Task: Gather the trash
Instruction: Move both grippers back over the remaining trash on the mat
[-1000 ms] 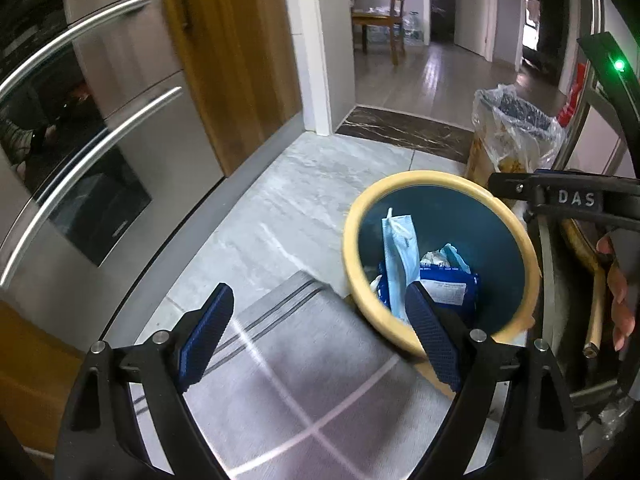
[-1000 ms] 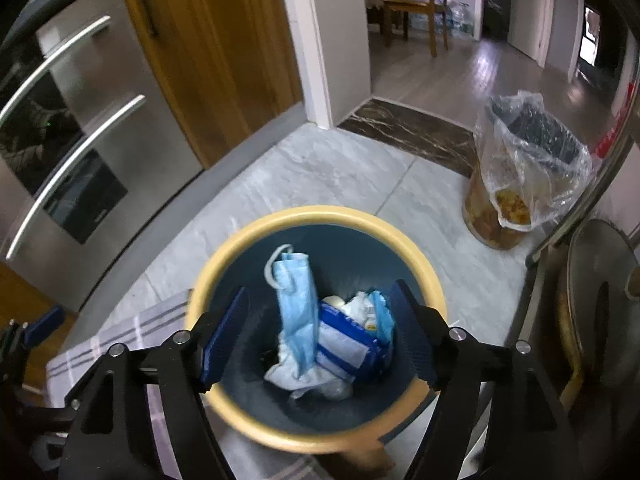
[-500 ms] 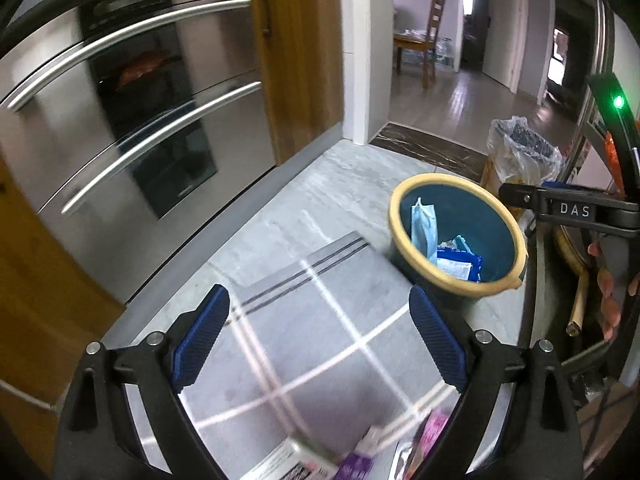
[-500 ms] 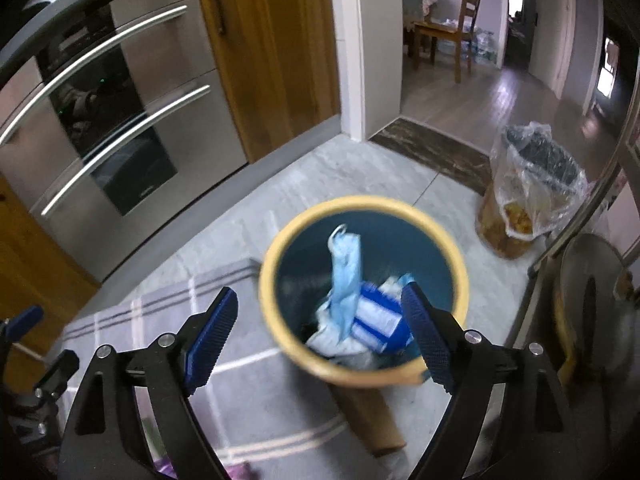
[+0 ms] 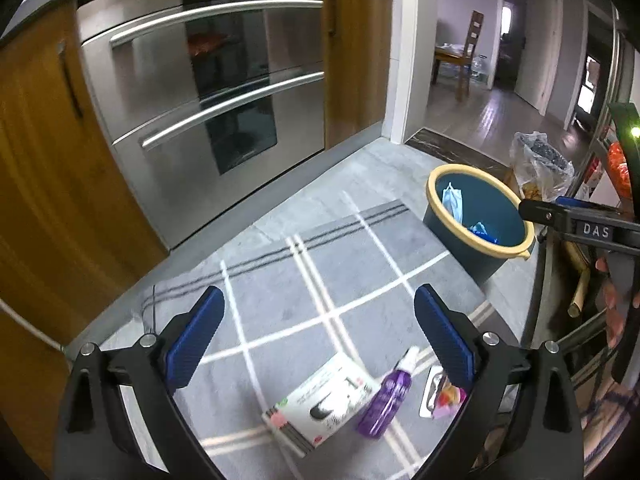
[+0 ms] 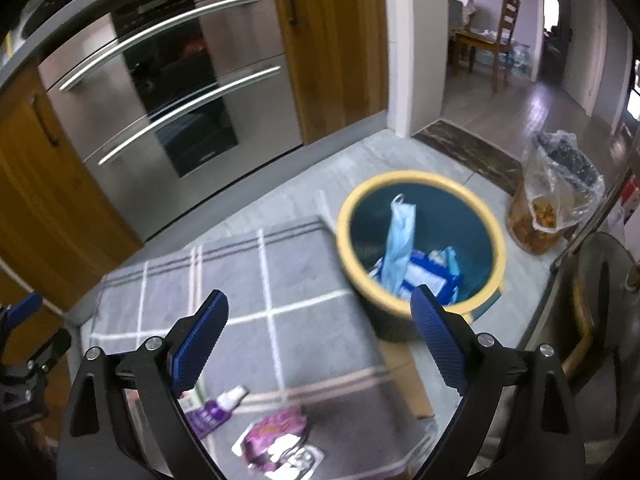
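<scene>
Both claws stand wide apart with nothing between their blue pads, and both have just been spreading further. The left gripper (image 5: 318, 334) hangs over a grey rug (image 5: 348, 264) crossed with white lines. Just below and ahead of its tips lie three bits of trash on the rug: a white carton (image 5: 324, 402) lying flat, a purple spray bottle (image 5: 387, 400) on its side beside the carton, and a pink wrapper (image 5: 444, 396) partly hidden behind the claw's right-hand finger. The teal bin (image 5: 480, 220) with a yellow rim stands well beyond the claw, up and to its right, off the rug's far corner; a pale blue face mask (image 5: 454, 206) leans on its inner wall.

The right gripper (image 6: 320, 332) hovers nearer the bin, whose rim sits just behind its right-hand finger. The same purple bottle (image 6: 214, 410) and pink wrapper (image 6: 276, 436) lie low between this claw's arms. Beyond the bin stands a clear plastic bag (image 6: 560, 196), and a steel oven (image 6: 168, 92) fills the far left
</scene>
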A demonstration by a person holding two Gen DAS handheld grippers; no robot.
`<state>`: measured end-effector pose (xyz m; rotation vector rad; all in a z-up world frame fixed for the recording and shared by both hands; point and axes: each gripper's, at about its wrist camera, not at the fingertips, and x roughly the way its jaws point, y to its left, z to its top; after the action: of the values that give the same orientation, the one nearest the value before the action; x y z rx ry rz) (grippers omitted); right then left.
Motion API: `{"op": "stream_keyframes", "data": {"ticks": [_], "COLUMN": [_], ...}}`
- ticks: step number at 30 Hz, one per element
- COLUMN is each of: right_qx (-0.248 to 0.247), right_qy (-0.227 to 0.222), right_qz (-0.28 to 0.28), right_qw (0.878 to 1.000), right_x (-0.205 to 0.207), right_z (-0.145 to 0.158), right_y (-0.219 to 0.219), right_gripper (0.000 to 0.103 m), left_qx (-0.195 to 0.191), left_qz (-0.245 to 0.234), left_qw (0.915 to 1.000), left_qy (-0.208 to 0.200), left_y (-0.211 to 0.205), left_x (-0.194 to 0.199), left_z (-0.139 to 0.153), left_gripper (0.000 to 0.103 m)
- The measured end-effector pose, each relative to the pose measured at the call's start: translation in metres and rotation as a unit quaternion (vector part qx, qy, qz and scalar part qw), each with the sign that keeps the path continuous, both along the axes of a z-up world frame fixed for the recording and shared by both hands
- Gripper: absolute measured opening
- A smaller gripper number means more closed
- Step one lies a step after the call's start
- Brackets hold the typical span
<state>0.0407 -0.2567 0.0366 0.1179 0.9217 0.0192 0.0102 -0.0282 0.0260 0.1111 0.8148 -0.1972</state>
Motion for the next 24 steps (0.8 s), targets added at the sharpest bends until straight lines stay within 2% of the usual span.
{"op": "stream_keyframes", "data": {"ticks": [8, 13, 19, 24], "right_qx": [-0.025, -0.012, 0.015, 0.027], "right_qy": [0.020, 0.043, 0.091, 0.112], "right_qz": [0.053, 0.087, 0.073, 0.052], "right_qw": [0.998, 0.995, 0.993, 0.992], "right_x": [-0.021, -0.029, -0.028, -0.026], "right_z": [-0.014, -0.027, -0.049, -0.059], "right_y": [0.040, 0.061, 0.067, 0.065], "right_gripper": [0.093, 0.093, 0.093, 0.093], "left_qx": [-0.014, 0.011, 0.025, 0.040], "left_qz": [0.016, 0.008, -0.007, -0.045], "left_qw": [0.9993, 0.9986, 0.9931, 0.9853], "left_qy": [0.029, 0.051, 0.114, 0.160], "left_y": [0.019, 0.024, 0.031, 0.019], "left_x": [-0.020, -0.025, -0.022, -0.021], "left_z": [-0.019, -0.041, -0.080, -0.114], "left_gripper": [0.095, 0.095, 0.095, 0.095]}}
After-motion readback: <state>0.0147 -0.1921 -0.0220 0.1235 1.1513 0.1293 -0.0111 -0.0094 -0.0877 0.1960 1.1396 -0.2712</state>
